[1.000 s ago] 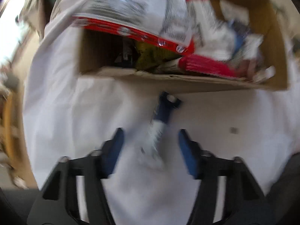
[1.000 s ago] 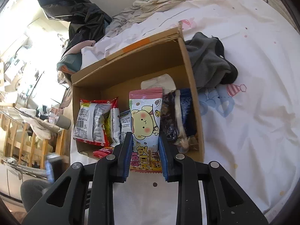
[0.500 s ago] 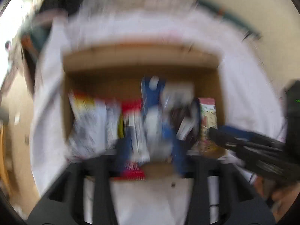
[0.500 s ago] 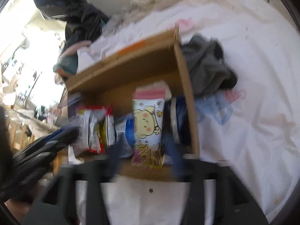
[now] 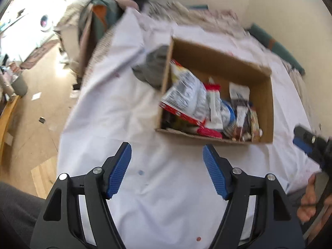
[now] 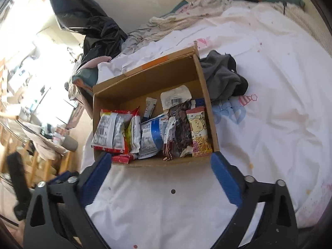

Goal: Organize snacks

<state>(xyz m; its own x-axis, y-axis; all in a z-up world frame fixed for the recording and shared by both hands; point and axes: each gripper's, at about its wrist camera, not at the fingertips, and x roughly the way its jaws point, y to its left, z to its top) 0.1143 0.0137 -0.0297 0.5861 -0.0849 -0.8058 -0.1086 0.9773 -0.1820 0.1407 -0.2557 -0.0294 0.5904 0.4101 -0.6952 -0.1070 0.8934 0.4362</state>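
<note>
A brown cardboard box (image 6: 157,83) lies on the white sheet with several snack packets standing in a row inside. A red-and-white bag (image 6: 112,130) is at its left, a blue-and-white packet (image 6: 151,137) in the middle, a dark packet (image 6: 181,128) beside it. A pink bear packet (image 6: 198,128) leans on the right wall. My right gripper (image 6: 161,155) is just short of the box's near edge, jaws opening wide, nothing between them. My left gripper (image 5: 167,146) hangs above the sheet, short of the box (image 5: 217,62), jaws opening and empty.
A grey garment (image 6: 224,76) lies against the box's far right corner. A black bag (image 6: 99,33) and crumpled bedding sit behind the box. The bed's edge and a wooden floor (image 5: 31,103) are to the left. A person's hand (image 5: 309,199) shows at the right.
The right gripper let go of the pink bear packet, which now stands in the box. The blue-and-white packet went from the sheet into the box. Both grippers opened and drew back; the left rose.
</note>
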